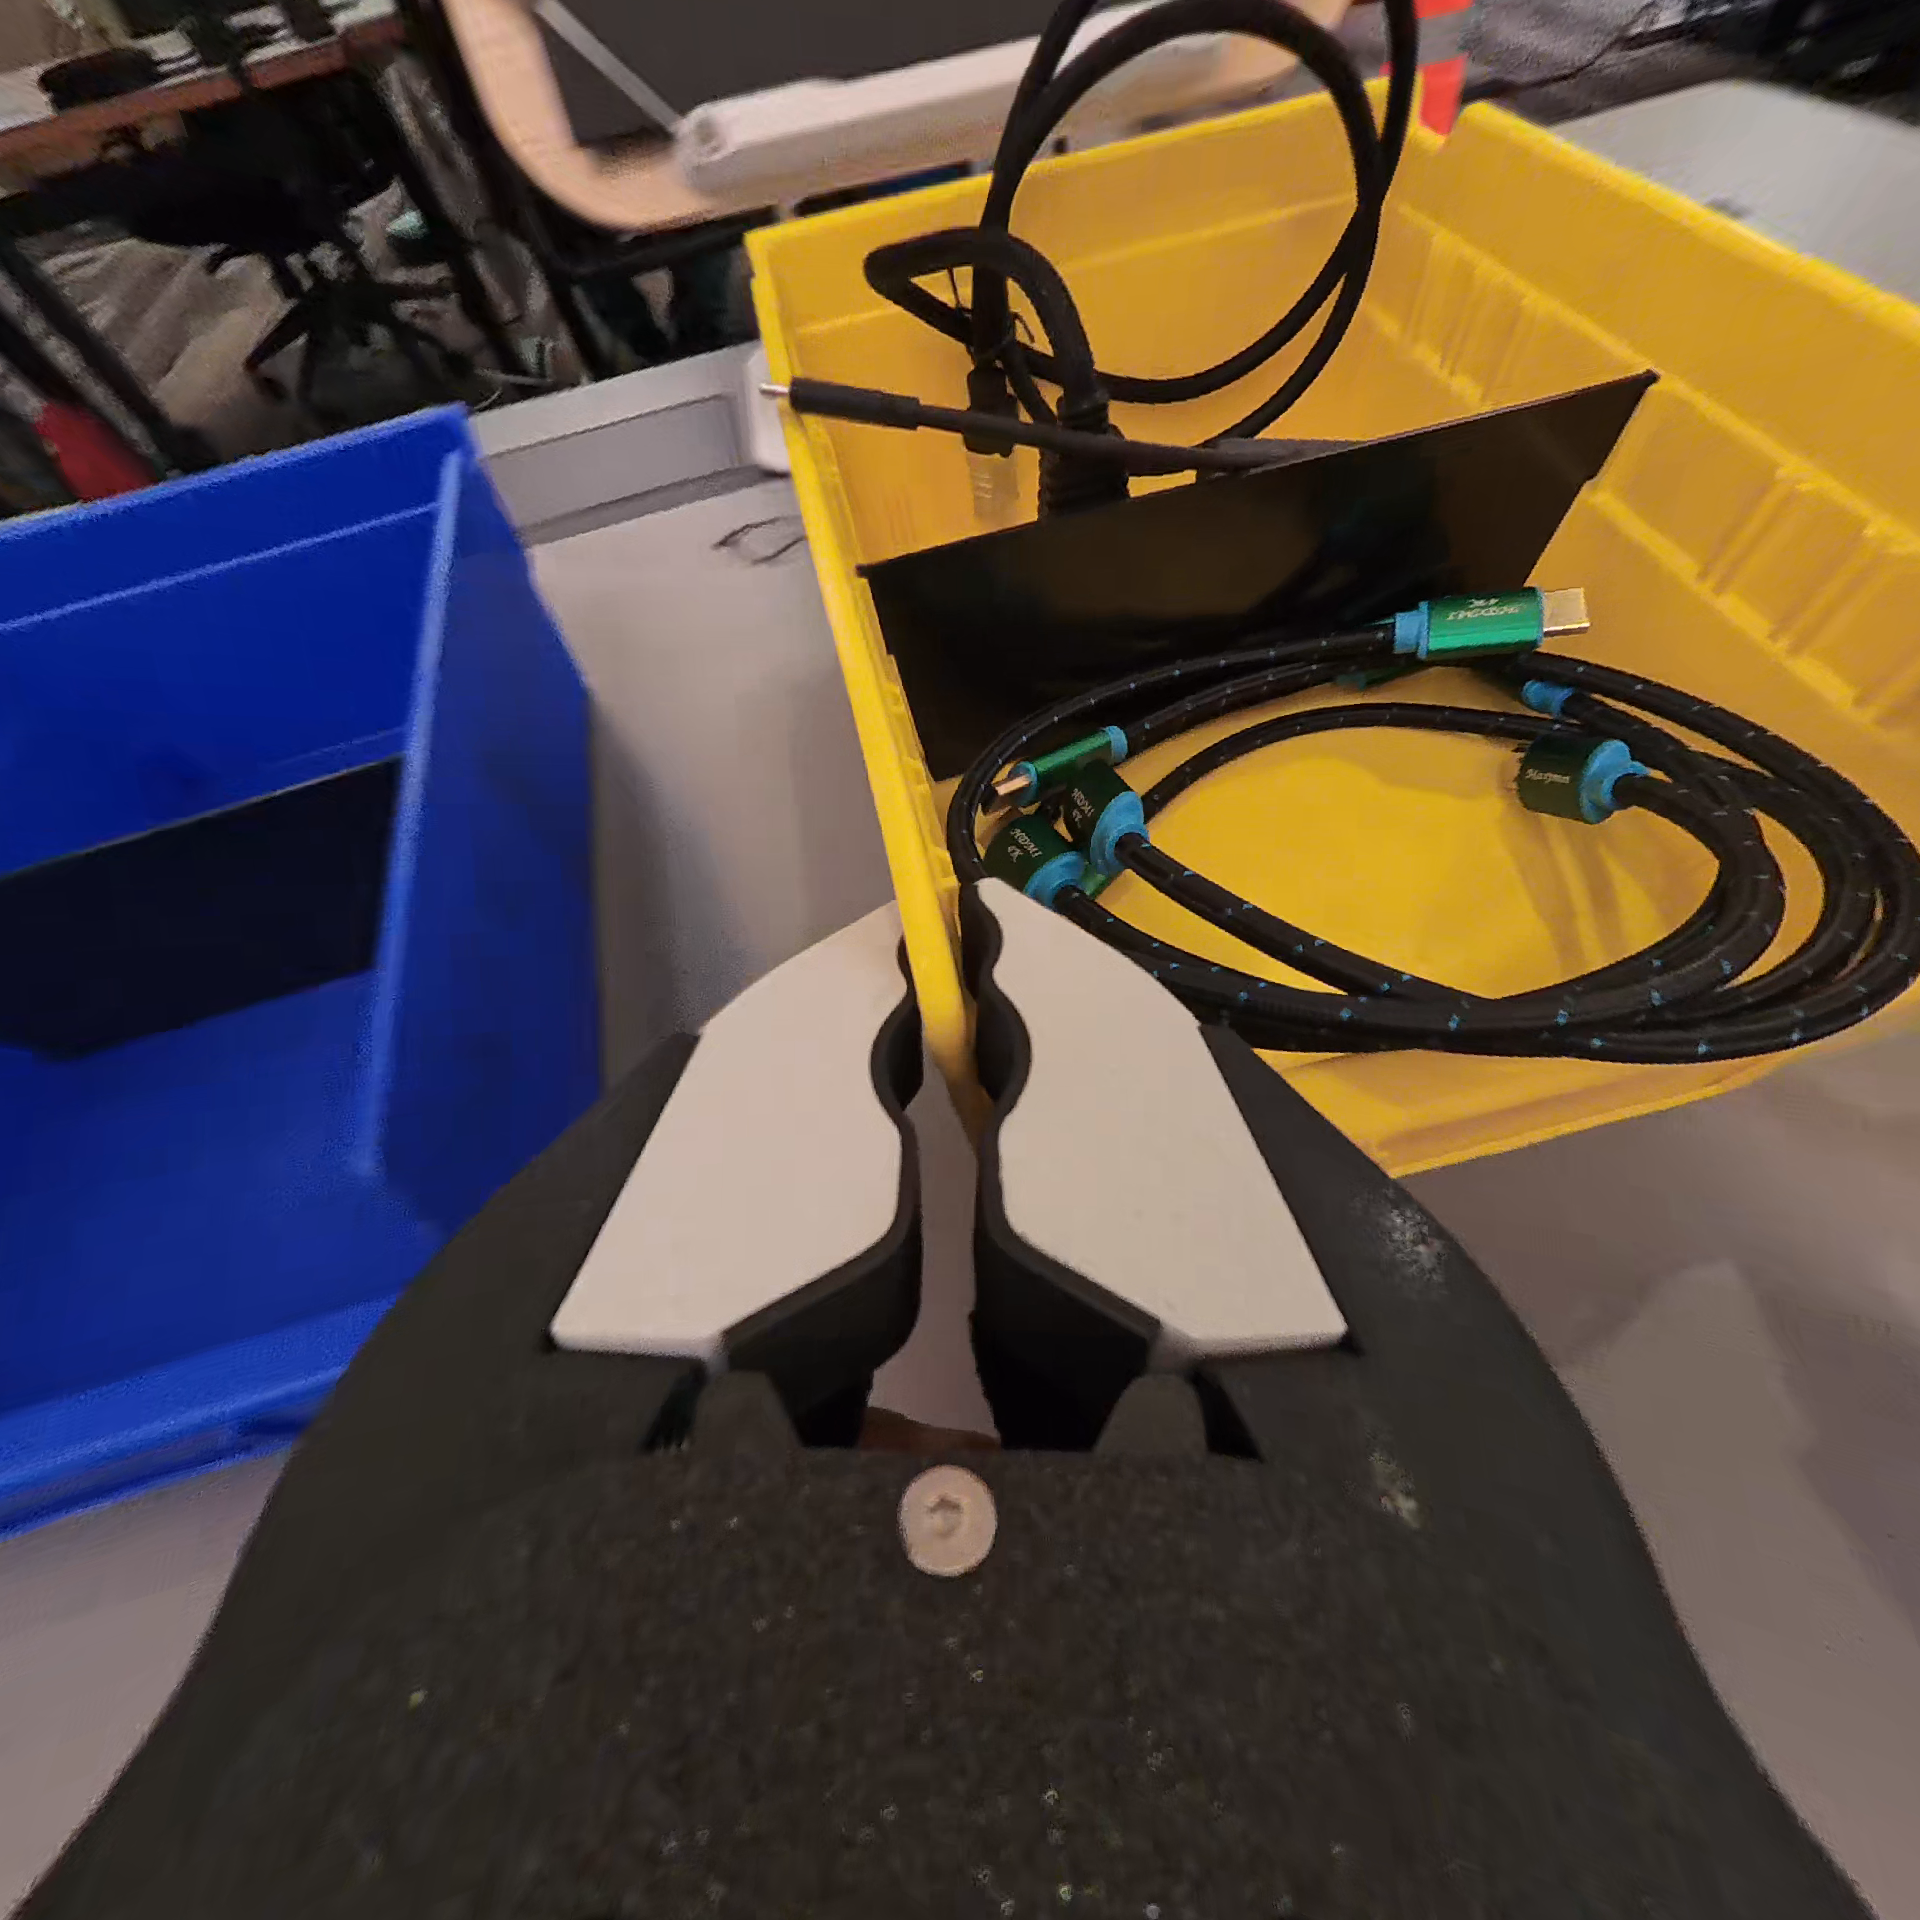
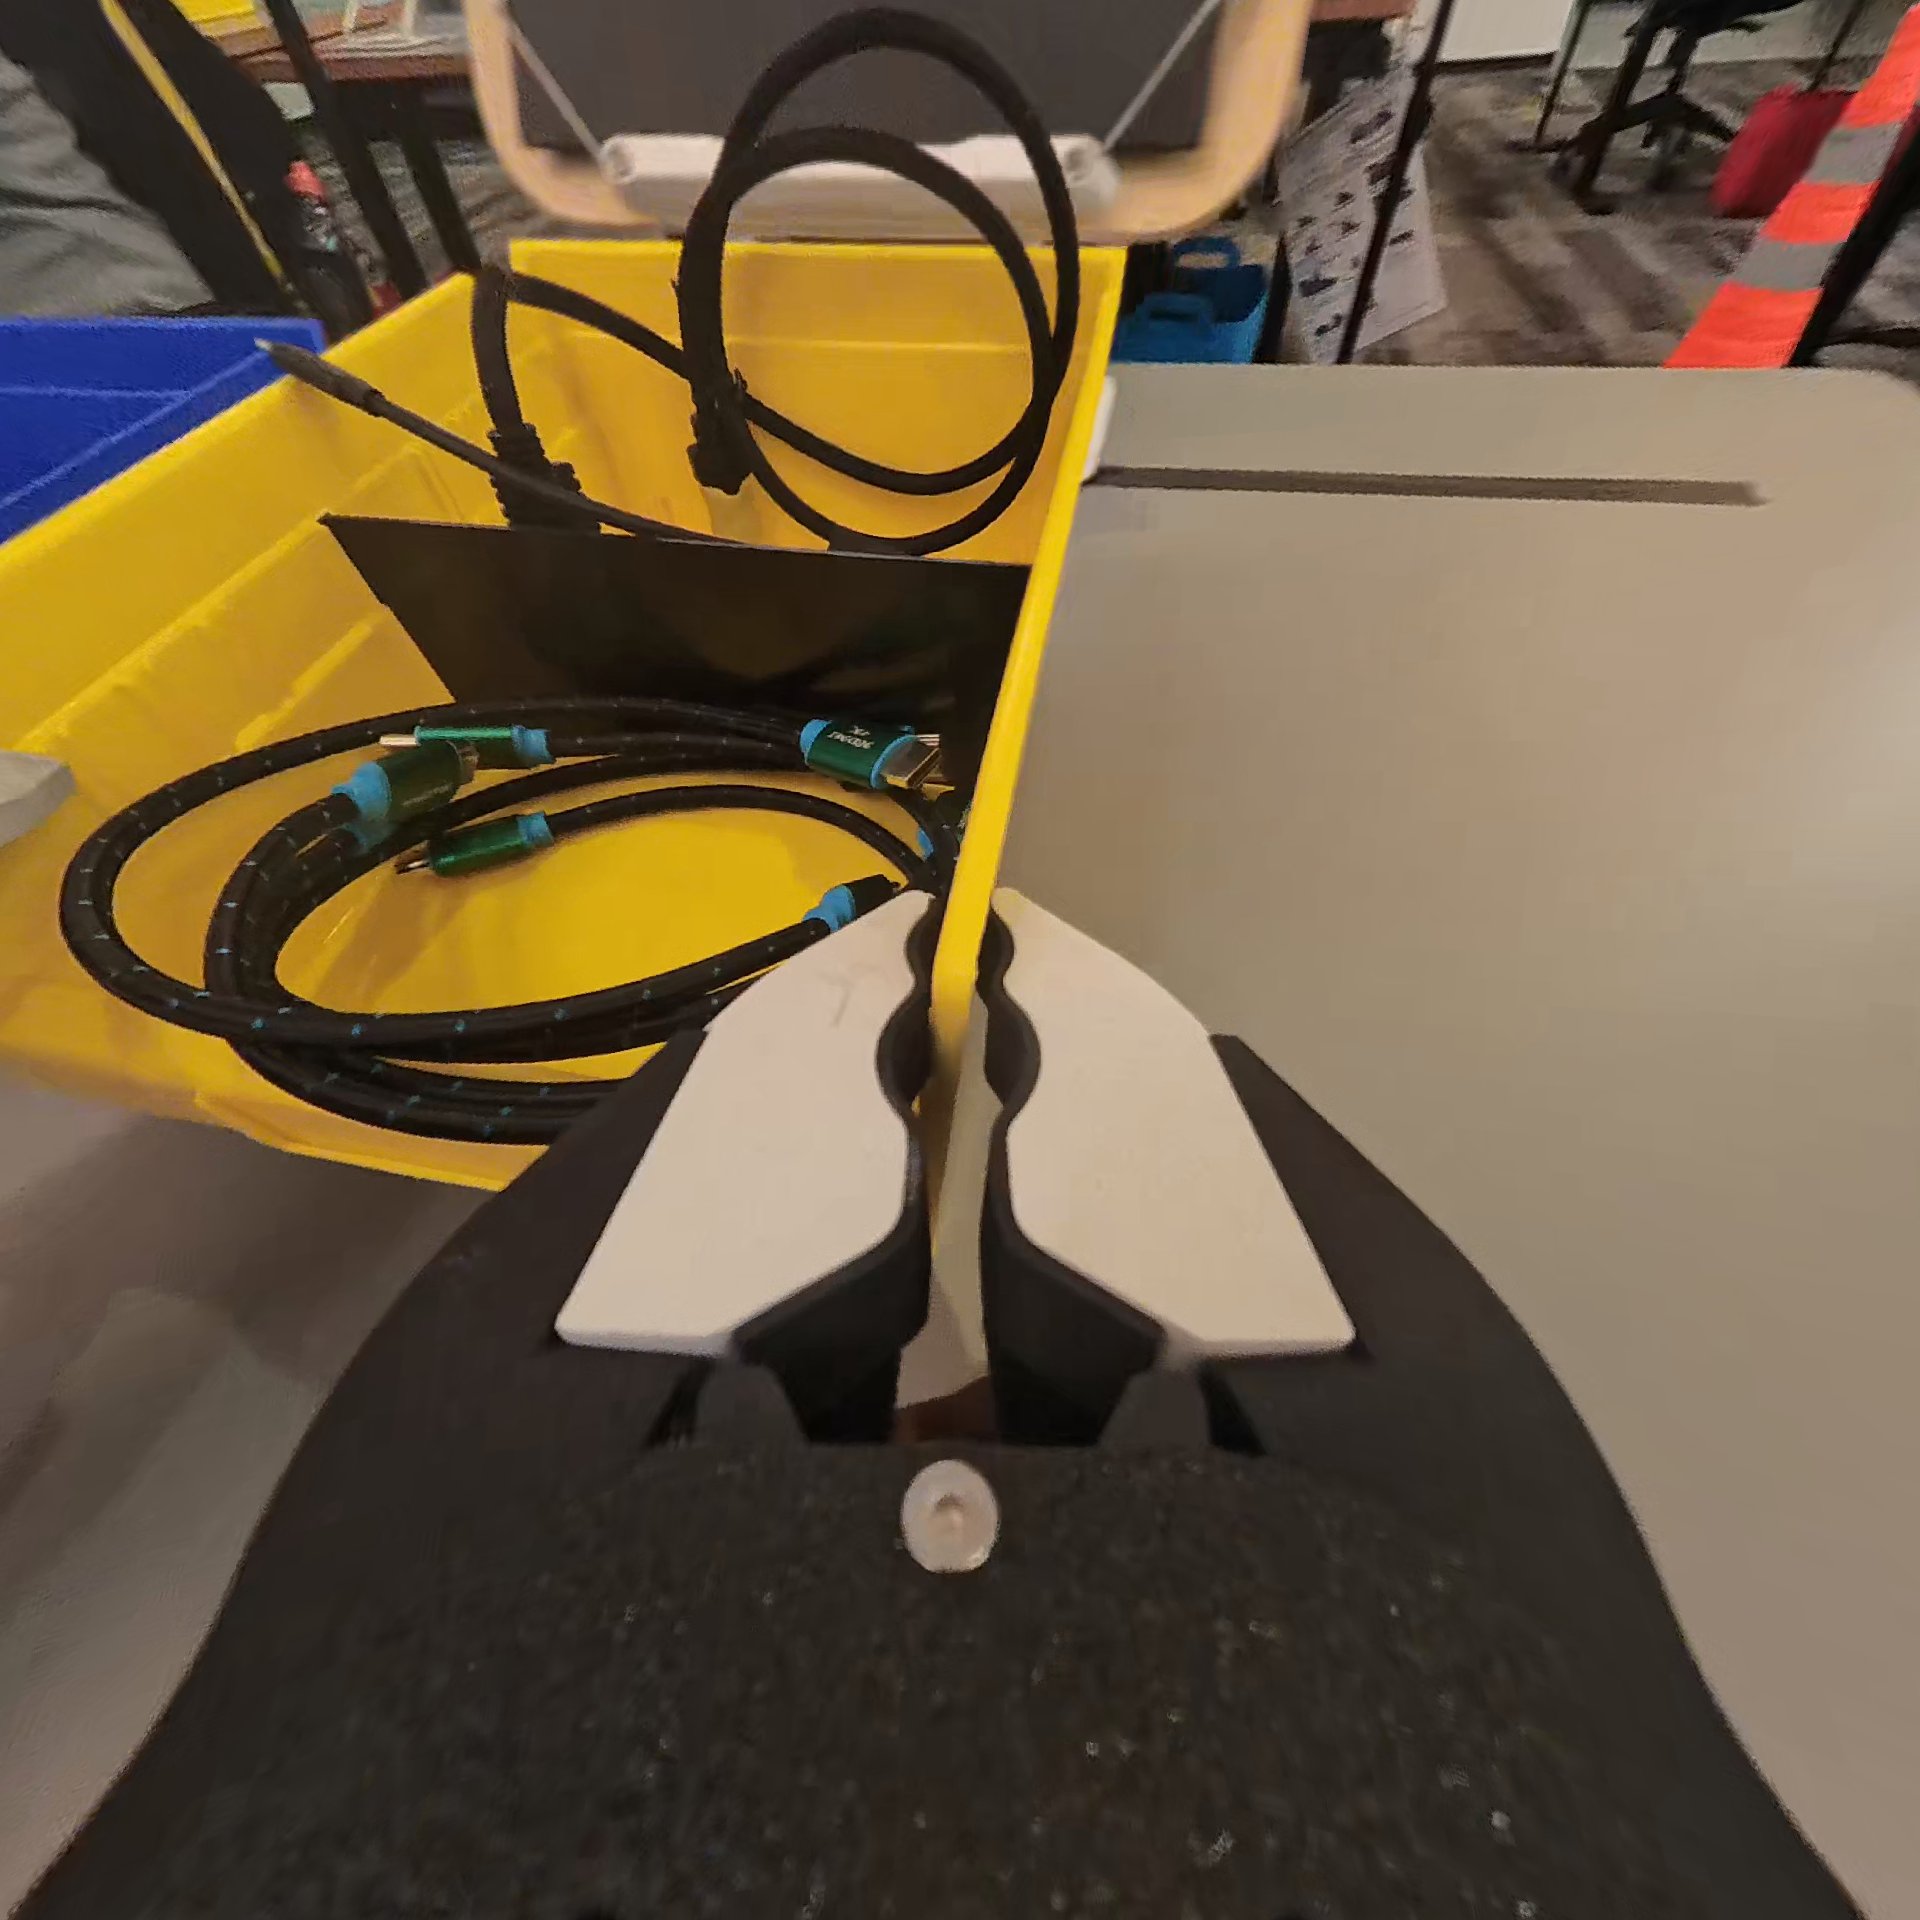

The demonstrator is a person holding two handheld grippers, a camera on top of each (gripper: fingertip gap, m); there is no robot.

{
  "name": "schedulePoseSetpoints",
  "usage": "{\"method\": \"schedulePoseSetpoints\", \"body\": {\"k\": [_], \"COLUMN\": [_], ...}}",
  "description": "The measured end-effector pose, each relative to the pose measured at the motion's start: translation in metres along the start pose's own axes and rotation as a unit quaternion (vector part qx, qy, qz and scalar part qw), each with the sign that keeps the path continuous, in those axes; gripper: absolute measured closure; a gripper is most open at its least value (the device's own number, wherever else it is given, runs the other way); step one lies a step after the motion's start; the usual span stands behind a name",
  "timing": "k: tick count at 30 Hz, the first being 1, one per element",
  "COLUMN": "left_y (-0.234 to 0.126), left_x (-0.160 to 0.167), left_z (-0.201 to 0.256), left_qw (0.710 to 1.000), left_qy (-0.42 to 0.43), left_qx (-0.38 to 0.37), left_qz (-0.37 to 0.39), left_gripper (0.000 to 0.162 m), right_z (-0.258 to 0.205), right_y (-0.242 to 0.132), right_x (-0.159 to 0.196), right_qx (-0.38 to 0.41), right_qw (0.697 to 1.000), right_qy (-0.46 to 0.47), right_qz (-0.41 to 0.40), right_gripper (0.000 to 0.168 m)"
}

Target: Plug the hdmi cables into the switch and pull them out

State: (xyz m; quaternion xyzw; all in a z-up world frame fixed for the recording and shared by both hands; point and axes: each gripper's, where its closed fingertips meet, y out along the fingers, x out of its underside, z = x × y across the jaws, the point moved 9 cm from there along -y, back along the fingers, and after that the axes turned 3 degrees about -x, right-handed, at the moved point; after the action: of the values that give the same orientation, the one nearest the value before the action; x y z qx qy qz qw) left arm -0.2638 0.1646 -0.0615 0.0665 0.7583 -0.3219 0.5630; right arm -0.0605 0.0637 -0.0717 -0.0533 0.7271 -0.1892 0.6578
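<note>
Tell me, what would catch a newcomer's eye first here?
Probably the bright yellow bin on the grey table, with coiled HDMI cables with green plugs in its near compartment. Each gripper, left gripper and right gripper, is nearly closed astride a side wall of it; a blue bin stands left.

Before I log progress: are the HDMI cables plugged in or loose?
Loose: the HDMI cables lie coiled in the yellow bin, green connectors bare.

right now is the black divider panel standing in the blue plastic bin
No, the black divider panel stands across the yellow plastic bin, between the plain black cables and the green-plugged braided cables.
</note>
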Motion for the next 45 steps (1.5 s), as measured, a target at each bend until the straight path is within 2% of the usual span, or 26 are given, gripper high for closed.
{"method": "schedulePoseSetpoints", "body": {"k": [6,7,9,10,11,14,17,18,20,23,25,26,28,31,34,39,42,44,45], "left_y": [0.018,0.014,-0.005,-0.02,-0.037,-0.083,-0.099,-0.099,-0.091,-0.062,-0.039,-0.028,-0.015,-0.018,-0.04,-0.091,-0.118,-0.131,-0.137], "left_x": [0.019,0.018,0.016,0.014,0.011,0.017,0.053,0.066,0.081,0.088,0.086,0.085,0.081,0.081,0.086,0.107,0.119,0.124,0.126], "left_z": [-0.031,-0.03,-0.028,-0.03,-0.037,-0.096,-0.184,-0.21,-0.246,-0.272,-0.279,-0.282,-0.287,-0.281,-0.259,-0.228,-0.221,-0.216,-0.213], "left_qw": [0.999,0.999,0.999,0.998,0.995,0.979,0.982,0.982,0.983,0.986,0.989,0.99,0.99,0.99,0.99,0.988,0.986,0.986,0.986], "left_qy": [-0.03,-0.031,-0.041,-0.056,-0.084,-0.18,-0.186,-0.183,-0.178,-0.156,-0.138,-0.134,-0.141,-0.138,-0.131,-0.143,-0.158,-0.159,-0.158], "left_qx": [-0.013,-0.003,0.024,0.039,0.054,0.054,-0.028,-0.052,-0.046,-0.034,-0.028,-0.02,0.006,-0.015,-0.036,-0.047,-0.047,-0.045,-0.046], "left_qz": [-0.035,-0.034,-0.018,-0.001,0.025,0.075,0.032,0.01,-0.015,-0.04,-0.046,-0.043,-0.019,-0.026,-0.036,-0.022,-0.017,-0.014,-0.013], "left_gripper": [0.157,0.154,0.129,0.124,0.128,0.128,0.109,0.107,0.107,0.108,0.109,0.116,0.155,0.159,0.158,0.158,0.158,0.159,0.158], "right_z": [-0.033,-0.032,-0.029,-0.026,-0.023,-0.009,0.002,0.003,0.0,-0.026,-0.055,-0.07,-0.098,-0.138,-0.173,-0.223,-0.241,-0.25,-0.251], "right_y": [0.035,0.037,0.038,0.033,0.024,-0.013,-0.046,-0.053,-0.061,-0.064,-0.066,-0.067,-0.071,-0.074,-0.067,-0.032,-0.016,-0.01,-0.01], "right_x": [0.01,0.009,0.007,0.007,0.007,0.004,0.014,0.018,0.027,0.031,0.032,0.034,0.04,0.053,0.058,0.037,0.03,0.034,0.033], "right_qx": [-0.006,-0.01,-0.037,-0.061,-0.083,-0.144,-0.185,-0.195,-0.204,-0.235,-0.271,-0.291,-0.344,-0.4,-0.373,-0.271,-0.244,-0.229,-0.206], "right_qw": [1.0,1.0,0.998,0.996,0.994,0.986,0.98,0.978,0.977,0.969,0.958,0.951,0.933,0.908,0.913,0.953,0.966,0.969,0.973], "right_qy": [-0.007,-0.008,-0.03,-0.045,-0.061,-0.087,-0.073,-0.068,-0.068,-0.07,-0.093,-0.099,-0.095,-0.095,-0.137,-0.126,-0.077,-0.047,-0.064], "right_qz": [-0.014,-0.02,-0.036,-0.039,-0.027,0.02,0.004,0.001,-0.008,-0.01,-0.02,-0.025,-0.041,-0.079,-0.096,-0.043,-0.039,-0.077,-0.079], "right_gripper": [0.163,0.163,0.16,0.153,0.141,0.141,0.142,0.142,0.144,0.146,0.144,0.144,0.144,0.144,0.144,0.114,0.118,0.135,0.143]}}
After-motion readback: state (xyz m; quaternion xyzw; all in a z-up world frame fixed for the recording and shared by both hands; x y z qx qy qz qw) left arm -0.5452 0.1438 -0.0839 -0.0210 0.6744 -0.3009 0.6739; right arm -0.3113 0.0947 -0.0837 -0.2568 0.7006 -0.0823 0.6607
